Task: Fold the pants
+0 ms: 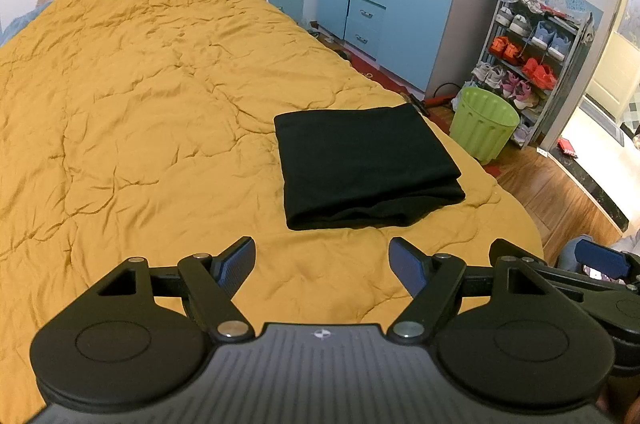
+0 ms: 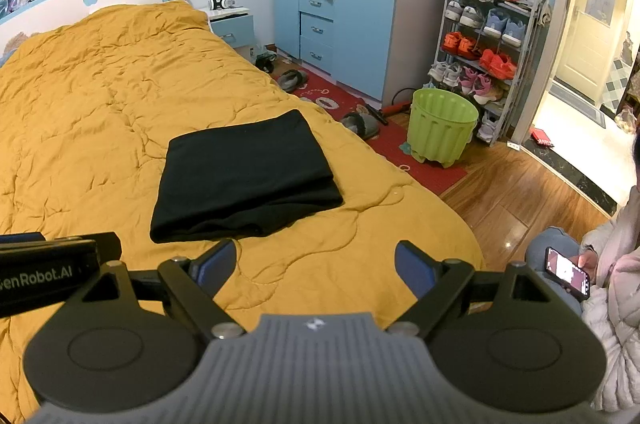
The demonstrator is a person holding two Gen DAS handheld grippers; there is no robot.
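Though near pants (image 2: 244,175), green bin (image 2: 442,127) aside.

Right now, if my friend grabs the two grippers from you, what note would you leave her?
Left gripper: open, empty, above the yellow quilt.
Right gripper: open, empty too, beside the left one.
Black pants: folded into a neat rectangle, lying on the quilt near the bed's right edge, just ahead of both grippers, untouched.
Done: the folding looks finished.
Left: maybe nothing; smooth the bulky near edge if you want it flatter.
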